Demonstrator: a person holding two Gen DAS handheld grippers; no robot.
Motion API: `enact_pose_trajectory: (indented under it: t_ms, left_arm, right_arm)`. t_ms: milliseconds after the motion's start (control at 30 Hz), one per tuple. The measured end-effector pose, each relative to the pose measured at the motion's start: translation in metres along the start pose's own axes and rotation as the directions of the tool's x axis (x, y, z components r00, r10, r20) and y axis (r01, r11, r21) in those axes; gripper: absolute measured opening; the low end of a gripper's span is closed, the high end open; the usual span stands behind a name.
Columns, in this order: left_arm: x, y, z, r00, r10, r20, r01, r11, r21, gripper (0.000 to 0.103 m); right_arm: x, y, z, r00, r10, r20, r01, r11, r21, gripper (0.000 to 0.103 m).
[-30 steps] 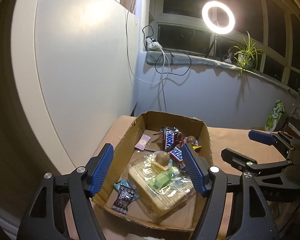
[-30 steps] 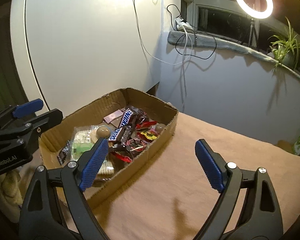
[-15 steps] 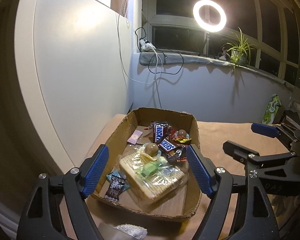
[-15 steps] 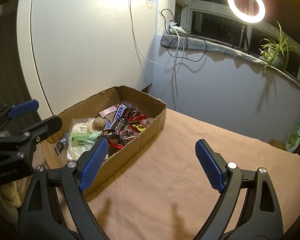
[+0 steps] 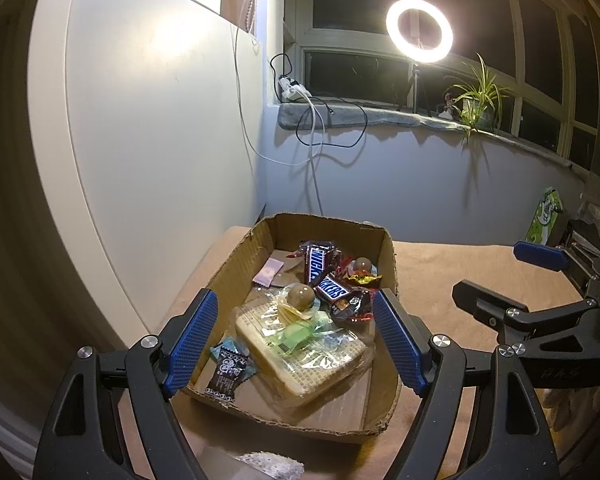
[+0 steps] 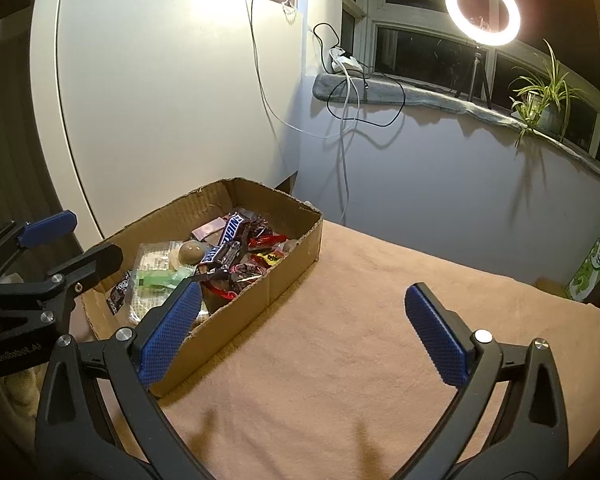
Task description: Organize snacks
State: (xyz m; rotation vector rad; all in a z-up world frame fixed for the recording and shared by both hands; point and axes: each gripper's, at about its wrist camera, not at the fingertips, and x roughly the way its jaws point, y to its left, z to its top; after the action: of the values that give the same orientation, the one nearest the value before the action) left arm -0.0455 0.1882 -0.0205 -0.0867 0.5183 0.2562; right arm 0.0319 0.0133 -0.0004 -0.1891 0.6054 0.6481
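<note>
A shallow cardboard box (image 5: 388, 256) sits on a brown cloth and holds the snacks. Inside are two Snickers bars (image 5: 316, 266), a round brown chocolate (image 5: 300, 296), a clear-wrapped wafer pack (image 5: 312, 360), a black sachet (image 5: 228, 376) and a pink wrapper (image 5: 268, 270). My left gripper (image 5: 294, 294) hangs open over the box's near end, above the snacks and touching none. My right gripper (image 6: 304, 288) is over bare cloth to the right of the box (image 6: 292, 276). Its jaws are opening with nothing between them. In the right wrist view the left gripper (image 6: 60, 252) shows at the far left.
The brown cloth (image 6: 360, 320) stretches right of the box. A white cabinet panel (image 5: 160, 140) stands close on the left. A green packet (image 5: 546, 216) leans at the far right. A ring light (image 5: 419, 31), a plant and cables occupy the window sill behind.
Both grippers have drawn back a little, so the box looks smaller and farther off. Both pairs of jaws stand slightly wider. The snacks have not moved.
</note>
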Motion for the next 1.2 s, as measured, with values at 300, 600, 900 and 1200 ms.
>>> enact_pose_trajectory:
  t_ms: [300,600,900,1200]
  left_arm:
    - [-0.0008,-0.0012,-0.0007,1.0,-0.003,0.002,0.003,1.0,0.002,0.08]
    - [-0.0006,-0.0037,-0.0004,1.0,-0.008,0.002,0.008,1.0,0.003,0.08]
    - [-0.0025,-0.006,-0.0002,1.0,-0.01,0.004,0.01,1.0,0.007,0.08]
    - [-0.0031,-0.0068,0.0005,1.0,-0.011,0.004,0.011,1.0,0.007,0.08]
  right_arm:
    - [0.0024,0.0023,-0.0013,1.0,0.002,-0.008,-0.002,1.0,-0.009,0.103]
    - [0.0028,0.0028,-0.0013,1.0,0.002,-0.008,-0.002,1.0,-0.009,0.103]
    - [0.0032,0.0021,-0.0021,1.0,0.002,-0.01,-0.002,1.0,-0.011,0.103]
    - [0.0047,0.0013,-0.003,1.0,0.0,-0.013,-0.001,1.0,-0.009,0.103]
